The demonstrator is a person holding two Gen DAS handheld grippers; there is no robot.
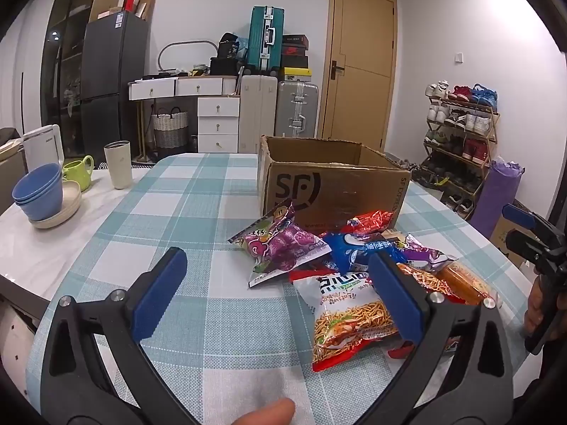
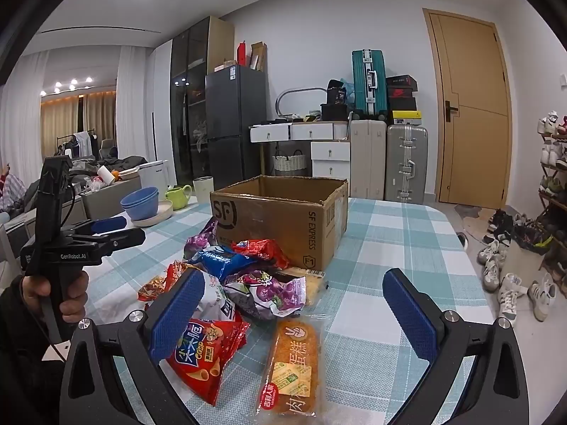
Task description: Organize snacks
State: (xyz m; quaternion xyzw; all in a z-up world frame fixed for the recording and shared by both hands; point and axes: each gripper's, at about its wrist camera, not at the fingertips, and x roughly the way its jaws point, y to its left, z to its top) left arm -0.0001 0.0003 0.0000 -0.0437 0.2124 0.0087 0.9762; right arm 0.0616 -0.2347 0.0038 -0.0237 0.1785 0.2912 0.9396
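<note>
Snack pile (image 1: 340, 269) on table (image 1: 198, 191) before cardboard box (image 1: 333, 184); bowls (image 1: 37, 191), mug (image 1: 78, 171) apparently far left.

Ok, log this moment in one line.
left gripper open | right gripper open | snacks piled on table | box open

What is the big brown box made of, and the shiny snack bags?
The box looks like matte corrugated cardboard: brown, printed, with creased, worn edges. The snack bags seem to be thin glossy plastic film: they crinkle and catch the light.
</note>
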